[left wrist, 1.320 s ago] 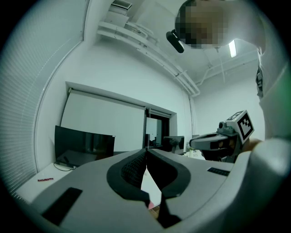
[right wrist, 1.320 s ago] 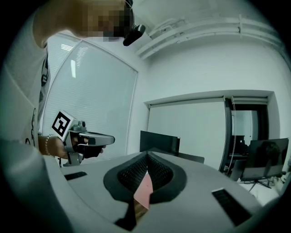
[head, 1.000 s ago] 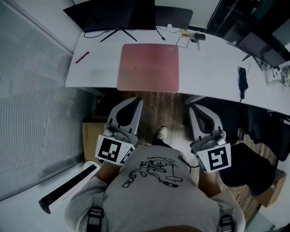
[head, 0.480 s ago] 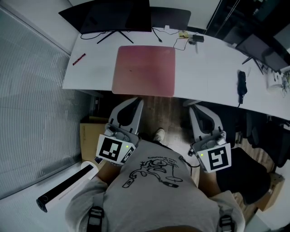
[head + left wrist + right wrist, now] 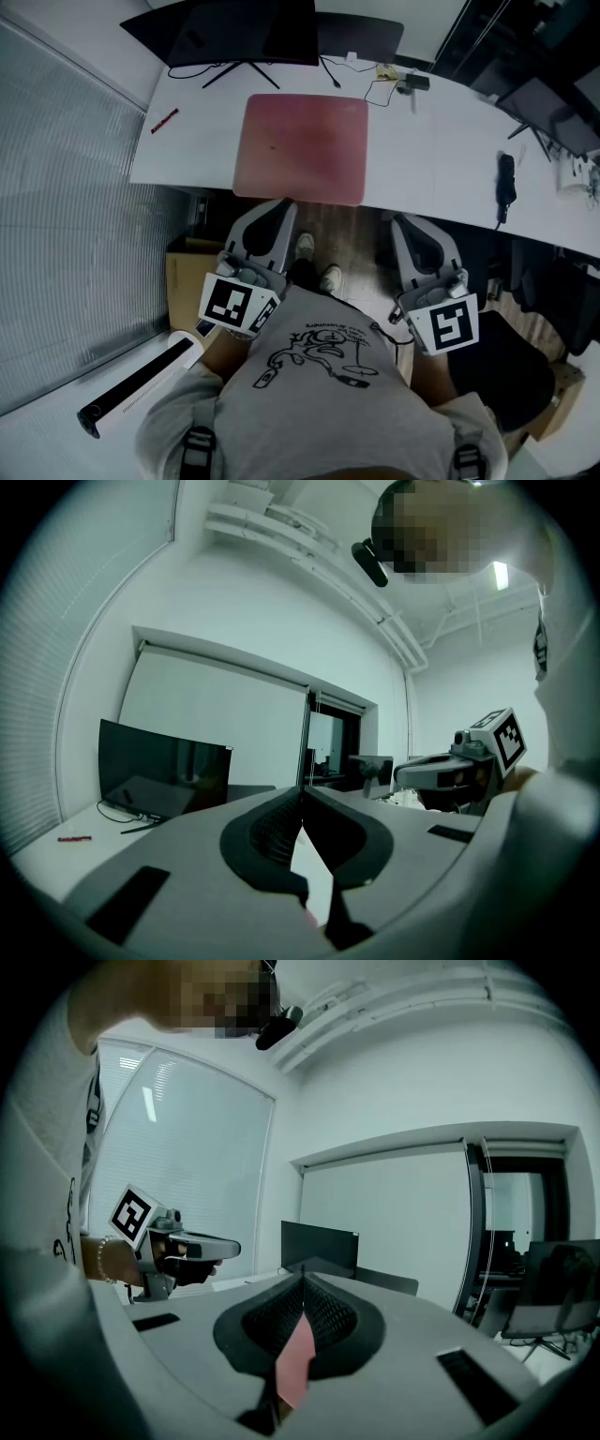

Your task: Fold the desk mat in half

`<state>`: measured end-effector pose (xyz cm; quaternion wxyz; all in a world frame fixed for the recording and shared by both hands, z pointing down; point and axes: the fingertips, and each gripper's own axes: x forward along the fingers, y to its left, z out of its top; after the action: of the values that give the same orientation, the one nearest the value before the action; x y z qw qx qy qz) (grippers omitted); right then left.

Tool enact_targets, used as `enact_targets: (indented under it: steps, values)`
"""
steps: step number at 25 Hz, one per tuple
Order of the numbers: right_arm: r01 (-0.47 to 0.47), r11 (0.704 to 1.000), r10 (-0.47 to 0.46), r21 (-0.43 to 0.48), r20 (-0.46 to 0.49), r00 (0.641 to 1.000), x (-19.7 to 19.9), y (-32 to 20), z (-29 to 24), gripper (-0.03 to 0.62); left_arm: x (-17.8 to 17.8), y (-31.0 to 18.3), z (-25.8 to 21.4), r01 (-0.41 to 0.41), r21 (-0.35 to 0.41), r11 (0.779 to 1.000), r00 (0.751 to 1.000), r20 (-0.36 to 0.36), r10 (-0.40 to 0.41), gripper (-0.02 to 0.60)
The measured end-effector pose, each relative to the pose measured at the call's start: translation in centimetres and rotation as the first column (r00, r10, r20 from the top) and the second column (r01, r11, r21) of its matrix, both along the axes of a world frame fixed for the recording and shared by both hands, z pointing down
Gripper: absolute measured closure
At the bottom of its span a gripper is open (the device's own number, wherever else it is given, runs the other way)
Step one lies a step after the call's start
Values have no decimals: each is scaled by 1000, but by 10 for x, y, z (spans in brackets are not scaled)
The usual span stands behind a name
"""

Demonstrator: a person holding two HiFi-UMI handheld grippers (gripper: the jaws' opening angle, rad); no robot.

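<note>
The pink desk mat point(image 5: 302, 148) lies flat and unfolded on the white desk point(image 5: 441, 141), its near edge along the desk's front edge. Both grippers are held low in front of my body, short of the desk and apart from the mat. My left gripper point(image 5: 278, 211) is shut and empty; its tips meet in the left gripper view point(image 5: 302, 789). My right gripper point(image 5: 405, 225) is also shut with nothing in it point(image 5: 303, 1274). A strip of the mat point(image 5: 298, 1358) shows through the gap below its tips. Each gripper view shows the other gripper alongside.
A black monitor point(image 5: 239, 33) stands at the desk's back, with cables point(image 5: 389, 80) to its right. A red pen point(image 5: 165, 120) lies at the desk's left, a black handset point(image 5: 506, 183) at its right. Below are a cardboard box point(image 5: 183, 272), a white bar-shaped device point(image 5: 141, 380), my shoes point(image 5: 317, 267) and a black chair point(image 5: 497, 361).
A second shoe has stepped forward under the desk edge. The view has shifted slightly toward the desk. Both grippers stay shut in about the same place.
</note>
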<state>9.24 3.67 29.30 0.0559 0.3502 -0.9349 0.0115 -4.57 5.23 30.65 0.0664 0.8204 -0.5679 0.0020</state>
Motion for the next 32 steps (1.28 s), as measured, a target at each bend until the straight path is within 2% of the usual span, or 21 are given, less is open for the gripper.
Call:
enact_targets:
  steps: [5, 18, 25, 32]
  values:
    - [-5, 1000, 5, 1, -8, 1000, -16, -20, -1, 586, -17, -22, -2, 6, 11, 1000, 1000, -7, -6, 560]
    - [-16, 1000, 16, 12, -27, 999, -76, -76, -10, 586, -83, -78, 12, 12, -31, 999, 1000, 23, -12, 560]
    - [-22, 1000, 23, 8, -45, 999, -102, -98, -8, 586, -117, -101, 40, 29, -73, 997, 998, 62, -24, 557]
    - [-9, 1000, 9, 9, -52, 999, -125, -113, -3, 586, -159, -115, 107, 75, -174, 982, 997, 48, -68, 552]
